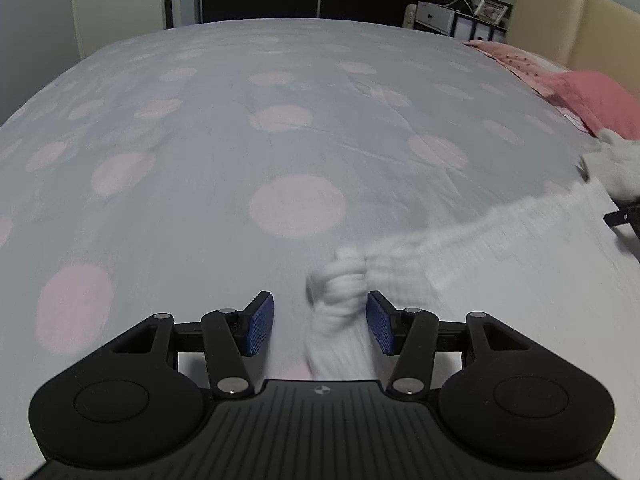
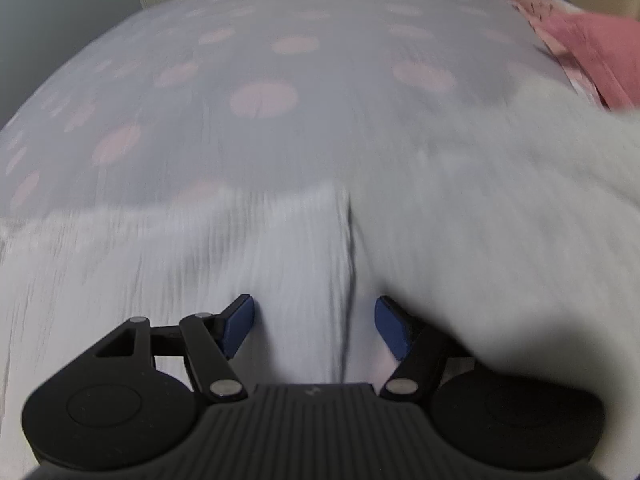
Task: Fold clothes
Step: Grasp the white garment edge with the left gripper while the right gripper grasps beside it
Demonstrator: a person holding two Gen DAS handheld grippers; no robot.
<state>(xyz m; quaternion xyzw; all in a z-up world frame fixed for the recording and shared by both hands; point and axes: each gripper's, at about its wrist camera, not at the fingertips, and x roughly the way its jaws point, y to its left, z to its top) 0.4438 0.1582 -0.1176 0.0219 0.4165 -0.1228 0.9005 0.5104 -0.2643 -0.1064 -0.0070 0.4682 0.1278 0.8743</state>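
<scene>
Your left tongs [image 1: 320, 322] stand wide over the bed [image 1: 200, 140], its grey cover dotted with pink circles. A bunched end of the white knit garment [image 1: 340, 280] lies between their blue pads [image 1: 260, 322], touching neither as far as the blur shows. The garment stretches away to the right across the bed. Your right tongs [image 2: 314, 326] are also wide, with a fold of the same white garment [image 2: 304, 260] between them; more cloth drapes over their right side. A pink pillow [image 1: 596, 100] lies at the far right.

Left tongs [image 1: 320, 322] spread wide, blue pads [image 1: 259, 322] well apart and angled outward, right tongs [image 2: 314, 326] likewise parted, pads [image 2: 239, 330] splayed, both pointing forward and low
</scene>
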